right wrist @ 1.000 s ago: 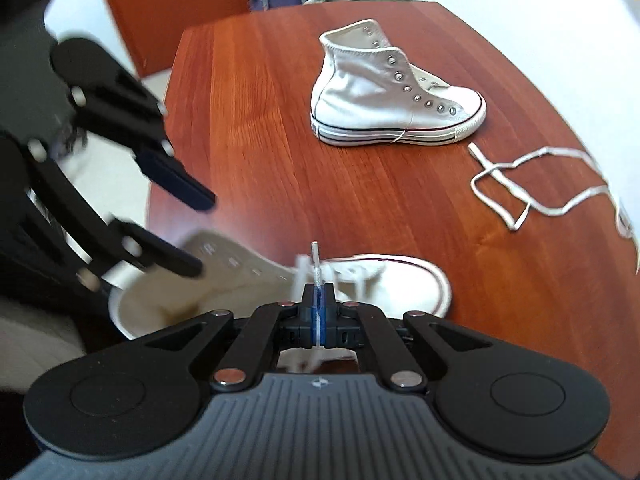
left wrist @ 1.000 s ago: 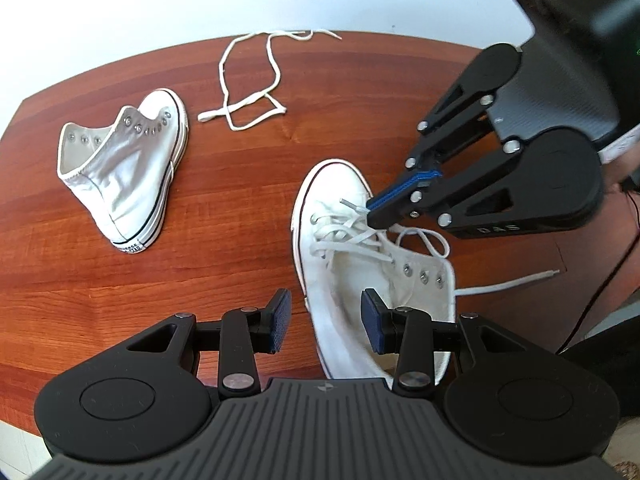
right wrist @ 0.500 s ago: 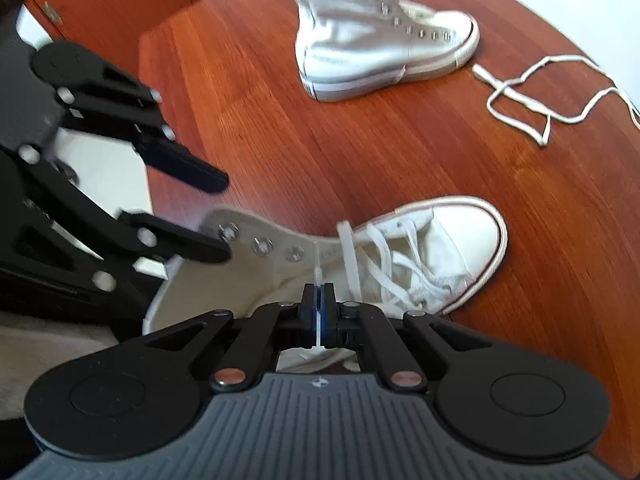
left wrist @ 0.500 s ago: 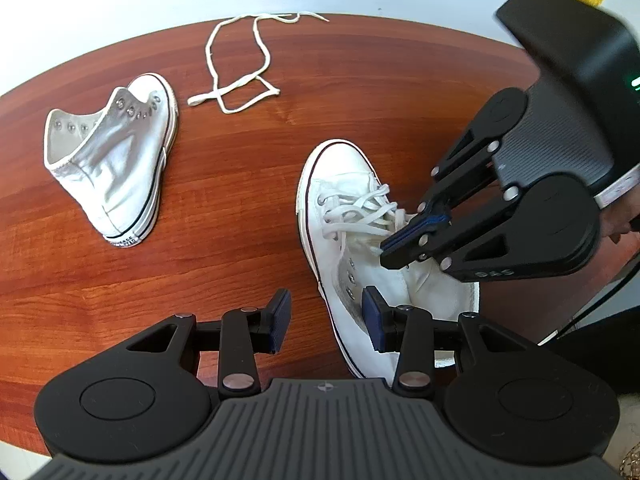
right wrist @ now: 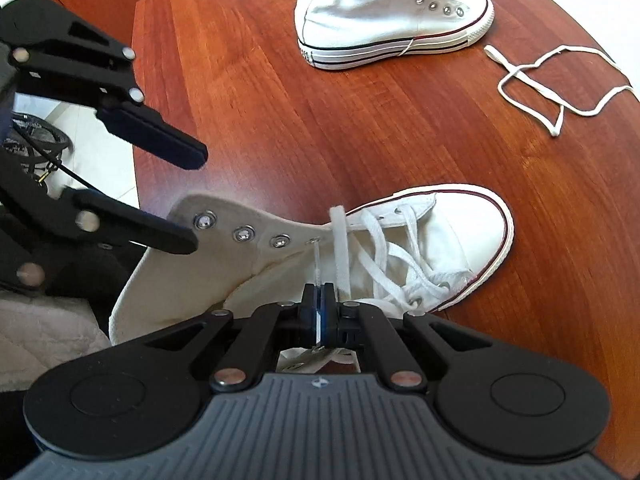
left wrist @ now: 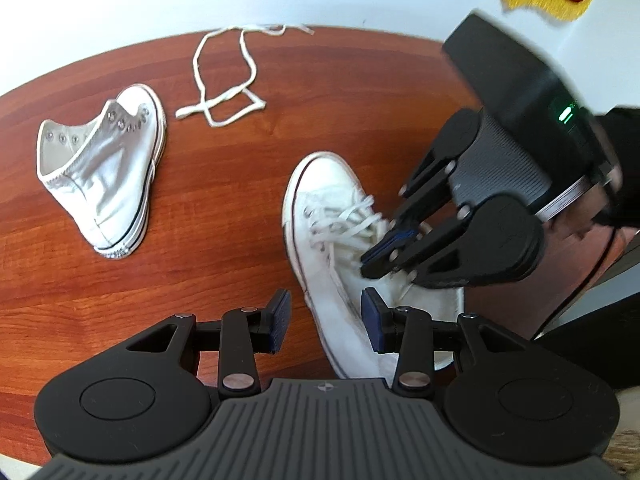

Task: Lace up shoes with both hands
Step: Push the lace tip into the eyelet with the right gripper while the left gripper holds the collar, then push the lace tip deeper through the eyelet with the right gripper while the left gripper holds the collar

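A white high-top shoe (right wrist: 448, 232) lies partly laced on the wooden table (right wrist: 320, 120), toe to the right. My right gripper (right wrist: 318, 312) is shut on the lace's clear tip, which points at an empty eyelet (right wrist: 314, 242) on the far flap. In the left wrist view this gripper (left wrist: 370, 262) hangs over the shoe's (left wrist: 320, 184) tongue. My left gripper (left wrist: 326, 320) stands open astride the shoe's side wall near the ankle, its pads not pressing. From the right wrist view, one of the left gripper's (right wrist: 198, 198) fingers (right wrist: 160, 236) rests by the top eyelet.
A second, unlaced white high-top (left wrist: 104, 176) lies on its side at the left of the table; the right wrist view shows it at the far side (right wrist: 380, 16). A loose white lace (left wrist: 224, 96) lies beyond it. The table's edge (right wrist: 136, 160) runs just left of the laced shoe.
My right gripper has sunk toward the shoe with the lace tip in it, and the tip now sits close to the eyelet. The left gripper has stayed open by the ankle.
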`<state>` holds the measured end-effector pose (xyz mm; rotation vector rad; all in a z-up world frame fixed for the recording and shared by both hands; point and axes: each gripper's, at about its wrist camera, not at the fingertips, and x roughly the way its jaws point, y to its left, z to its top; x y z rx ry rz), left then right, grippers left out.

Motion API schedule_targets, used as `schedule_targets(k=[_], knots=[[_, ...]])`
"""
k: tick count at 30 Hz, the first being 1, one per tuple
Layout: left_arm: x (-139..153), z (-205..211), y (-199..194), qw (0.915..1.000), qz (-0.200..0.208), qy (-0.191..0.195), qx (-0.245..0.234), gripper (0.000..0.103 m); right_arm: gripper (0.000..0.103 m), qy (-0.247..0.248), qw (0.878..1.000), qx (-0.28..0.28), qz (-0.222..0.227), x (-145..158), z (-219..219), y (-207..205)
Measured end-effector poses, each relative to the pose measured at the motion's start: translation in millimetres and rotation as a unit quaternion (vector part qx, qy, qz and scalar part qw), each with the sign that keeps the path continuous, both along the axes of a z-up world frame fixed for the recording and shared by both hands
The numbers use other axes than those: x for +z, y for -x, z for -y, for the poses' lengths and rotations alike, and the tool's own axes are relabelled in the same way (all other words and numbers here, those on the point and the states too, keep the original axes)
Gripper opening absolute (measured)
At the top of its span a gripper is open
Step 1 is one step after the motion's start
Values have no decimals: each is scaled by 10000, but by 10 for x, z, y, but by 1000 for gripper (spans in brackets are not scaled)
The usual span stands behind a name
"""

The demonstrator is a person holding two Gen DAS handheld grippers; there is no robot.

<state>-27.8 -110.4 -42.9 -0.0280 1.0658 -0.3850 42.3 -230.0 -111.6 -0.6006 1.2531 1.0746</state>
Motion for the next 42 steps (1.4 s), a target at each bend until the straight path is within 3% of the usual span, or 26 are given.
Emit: schedule_targets(k=[5, 11, 21, 31, 42], knots=[[53, -120, -22, 9998, 69, -96, 145, 42, 2, -26, 9999, 75, 74, -4, -24, -6], [-107, -291, -94, 9990, -82, -129, 417, 42, 2, -51, 9997, 121, 208, 18, -48, 13], [-320, 9, -159, 9997, -150, -174, -79, 42, 2, 74, 9997, 50, 239, 0, -60, 28], [-29, -42, -154, 9992, -16, 392, -51, 42, 2, 19, 9995, 110, 290, 5, -67, 46], [-136, 103, -166, 9994, -202, 161, -208, 42, 2, 24, 9992, 285, 281, 5, -83, 46]])
